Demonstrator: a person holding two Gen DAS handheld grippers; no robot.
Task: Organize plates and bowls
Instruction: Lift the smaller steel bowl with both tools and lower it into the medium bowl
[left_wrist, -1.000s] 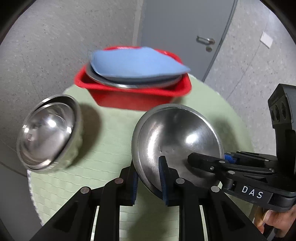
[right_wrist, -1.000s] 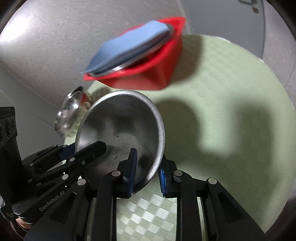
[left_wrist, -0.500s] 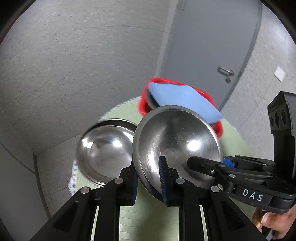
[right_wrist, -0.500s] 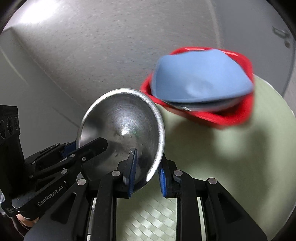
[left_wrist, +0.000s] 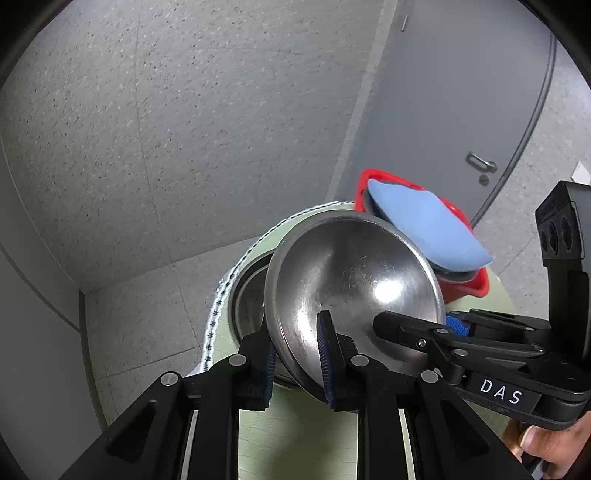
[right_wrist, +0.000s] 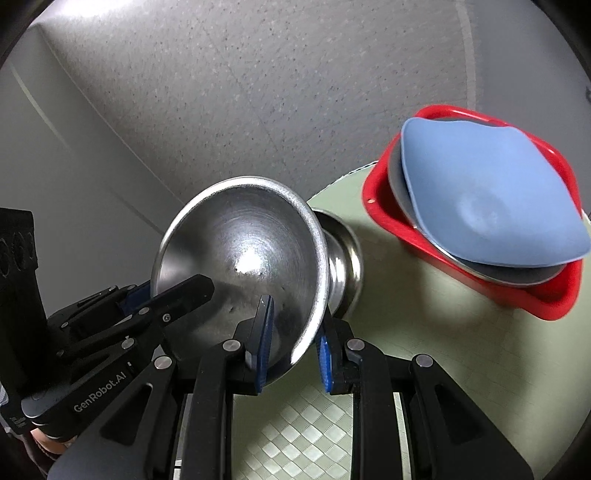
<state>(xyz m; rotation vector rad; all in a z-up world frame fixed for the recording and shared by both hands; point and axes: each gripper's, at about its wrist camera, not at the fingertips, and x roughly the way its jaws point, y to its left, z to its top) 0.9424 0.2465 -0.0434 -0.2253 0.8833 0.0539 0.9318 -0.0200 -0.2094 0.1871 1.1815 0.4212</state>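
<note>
Left gripper sits at the lower centre of its frame, pads clamped together on a steel bowl rim. Right gripper pinches the opposite rim from the lower right.

L wrist: close behind left claw, facing forward | R wrist: same behind right claw | shared: steel bowl, red tub beyond

1. I count two steel bowls: held bowl, second bowl.
2. One red basin.
3. One blue plate.
4. One steel plate beneath it.
5. Two grippers: left gripper, right gripper.
</note>
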